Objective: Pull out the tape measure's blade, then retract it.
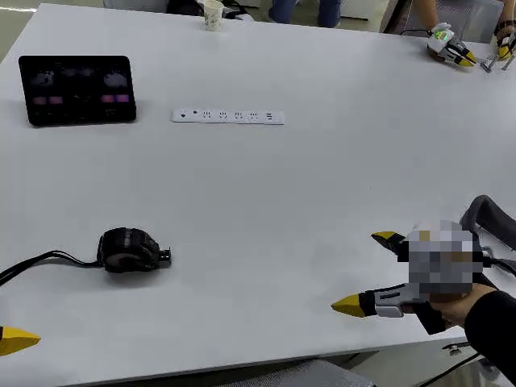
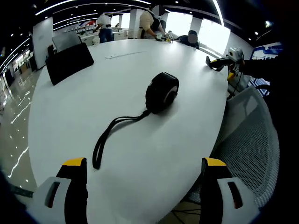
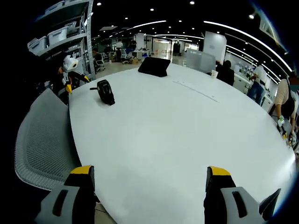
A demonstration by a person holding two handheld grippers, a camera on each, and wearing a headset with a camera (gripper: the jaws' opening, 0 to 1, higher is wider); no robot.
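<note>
A black tape measure (image 1: 129, 250) lies on the white table (image 1: 266, 201) at the left, blade in, its black strap (image 1: 40, 261) trailing to the left edge. My right gripper (image 1: 368, 271) hovers open near the front right edge, far from the tape. A yellow fingertip (image 1: 16, 339) of the left gripper pokes in at the bottom left. In the left gripper view the tape measure (image 2: 162, 92) sits ahead of my open left gripper (image 2: 144, 164), the strap (image 2: 112, 135) running toward it. From my right gripper (image 3: 150, 171) the tape measure (image 3: 105, 91) looks small and far off.
A dark tablet (image 1: 76, 89) stands at the back left, a white power strip (image 1: 228, 116) lies mid-table, and a paper cup (image 1: 213, 14) sits at the far edge. Another person's grippers (image 1: 455, 48) work at the far right corner. A mesh chair (image 2: 247, 140) stands beside the table's near edge.
</note>
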